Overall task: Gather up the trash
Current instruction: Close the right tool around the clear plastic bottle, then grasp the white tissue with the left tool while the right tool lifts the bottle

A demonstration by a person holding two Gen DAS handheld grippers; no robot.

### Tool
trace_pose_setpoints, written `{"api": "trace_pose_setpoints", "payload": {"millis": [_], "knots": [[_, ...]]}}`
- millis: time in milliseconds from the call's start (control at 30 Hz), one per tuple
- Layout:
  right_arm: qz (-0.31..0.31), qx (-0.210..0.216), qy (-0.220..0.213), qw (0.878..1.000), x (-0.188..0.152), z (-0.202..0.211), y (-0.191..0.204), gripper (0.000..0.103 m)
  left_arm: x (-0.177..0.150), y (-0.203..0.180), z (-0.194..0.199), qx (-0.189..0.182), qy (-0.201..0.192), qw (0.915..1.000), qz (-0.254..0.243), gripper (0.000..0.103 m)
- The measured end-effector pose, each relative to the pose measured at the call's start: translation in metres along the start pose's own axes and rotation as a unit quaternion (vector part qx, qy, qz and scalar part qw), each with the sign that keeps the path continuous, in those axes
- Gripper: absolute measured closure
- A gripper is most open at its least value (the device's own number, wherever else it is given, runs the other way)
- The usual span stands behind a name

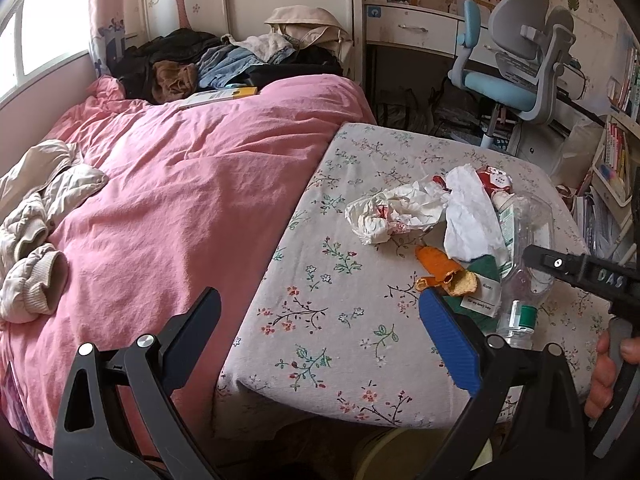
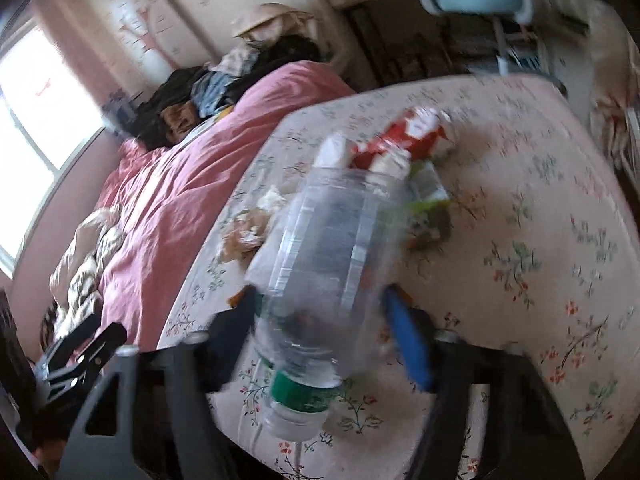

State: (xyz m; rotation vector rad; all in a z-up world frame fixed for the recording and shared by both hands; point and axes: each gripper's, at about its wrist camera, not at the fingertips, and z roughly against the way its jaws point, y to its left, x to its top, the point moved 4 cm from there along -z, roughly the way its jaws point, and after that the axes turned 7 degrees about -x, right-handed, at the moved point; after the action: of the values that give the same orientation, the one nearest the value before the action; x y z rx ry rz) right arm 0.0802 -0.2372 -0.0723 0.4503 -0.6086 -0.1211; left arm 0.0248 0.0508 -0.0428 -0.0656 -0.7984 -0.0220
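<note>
A clear plastic bottle (image 2: 320, 280) with a green label band sits between the fingers of my right gripper (image 2: 320, 312), which is shut on it, cap toward the camera. The same bottle (image 1: 524, 276) shows in the left wrist view beside the right gripper's black finger (image 1: 560, 264). Trash lies on the floral-covered table (image 1: 340, 320): crumpled white paper (image 1: 392, 212), a red and white wrapper (image 1: 494, 184), orange peel (image 1: 440, 268) and a green tag (image 1: 486, 284). My left gripper (image 1: 320, 324) is open and empty above the table's near edge.
A bed with a pink duvet (image 1: 180, 200) borders the table on the left, with clothes piled at its head (image 1: 224, 60) and a beige jacket (image 1: 36, 220). A blue and grey desk chair (image 1: 516, 60) and a bookshelf (image 1: 616, 152) stand on the right. A yellowish bin (image 1: 400, 452) sits below the table's edge.
</note>
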Motion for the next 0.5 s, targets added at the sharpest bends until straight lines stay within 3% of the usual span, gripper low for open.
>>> {"api": "trace_pose_setpoints", "payload": {"millis": [133, 267, 300, 333, 367, 500], "knots": [[-0.005, 0.021, -0.008, 1.000, 0.001, 0.013, -0.006, 0.076, 0.000, 0.003, -0.002, -0.015, 0.000, 0.9998, 0.010, 0.007], [0.003, 0.040, 0.015, 0.999, -0.001, 0.011, -0.008, 0.074, 0.007, 0.001, -0.008, -0.030, 0.001, 0.9993, 0.023, 0.007], [0.010, 0.036, 0.014, 0.999, -0.001, 0.012, -0.007, 0.065, 0.007, 0.001, -0.010, -0.027, 0.002, 0.9993, 0.027, 0.007], [0.013, 0.037, 0.011, 0.999, -0.001, 0.012, -0.004, 0.040, 0.008, 0.000, -0.012, -0.027, 0.004, 0.9992, 0.030, 0.007], [0.009, 0.047, 0.010, 0.999, 0.000, 0.011, 0.000, 0.031, 0.010, -0.001, -0.015, -0.028, 0.008, 0.9989, 0.037, 0.007], [-0.005, 0.034, 0.013, 0.999, 0.003, -0.011, 0.007, 0.026, 0.013, -0.011, -0.019, -0.028, 0.010, 0.9987, 0.041, 0.007]]}}
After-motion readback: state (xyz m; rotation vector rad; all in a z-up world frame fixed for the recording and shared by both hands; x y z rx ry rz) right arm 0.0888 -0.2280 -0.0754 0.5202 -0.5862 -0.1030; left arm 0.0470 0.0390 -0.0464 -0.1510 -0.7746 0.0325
